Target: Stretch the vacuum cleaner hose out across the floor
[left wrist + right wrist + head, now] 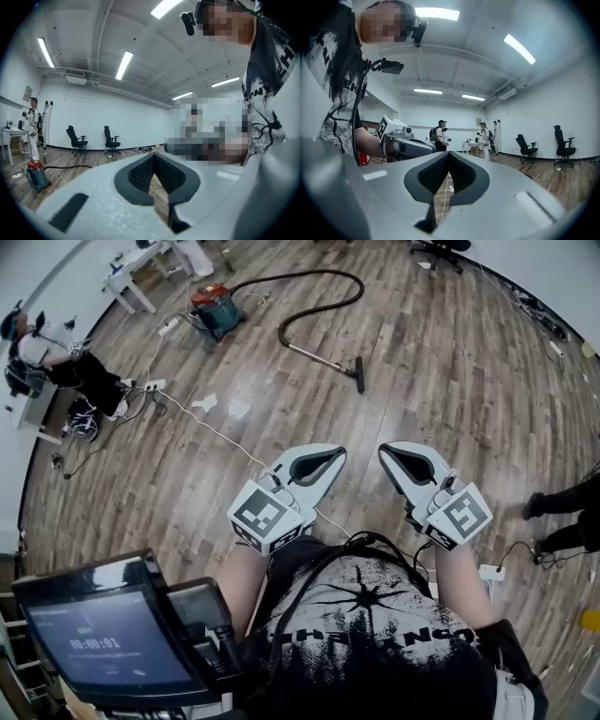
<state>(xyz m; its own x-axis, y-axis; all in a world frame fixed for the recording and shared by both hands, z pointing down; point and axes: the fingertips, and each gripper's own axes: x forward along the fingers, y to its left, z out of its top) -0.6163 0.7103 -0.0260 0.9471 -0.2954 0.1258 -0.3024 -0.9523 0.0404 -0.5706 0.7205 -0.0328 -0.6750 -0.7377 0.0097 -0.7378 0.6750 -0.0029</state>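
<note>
— Wood floor [450,381] all round, so where's the hose [309,275]?

— Far off, up the middle. It leaves the vacuum cleaner [214,307] at far left, loops out to the right and curls back to a metal tube [319,354], with the floor nozzle [358,374] at the tube's near end.

— And the grippers?

— Both close to the body, well apart from the hose. The left gripper [339,455] has its fingers pressed together on nothing. The right gripper [383,452] is the same, closed and empty.

— What could go wrong from here?

— I'd say the white cable [211,425] first. It runs across the floor between us and the cleaner, so a foot could catch it on the way over. Then a hard pull on the hose could roll or tip the cleaner, or drag it onto the power strip [153,385] near it. The paper scraps [223,407] could slip underfoot too.
</note>
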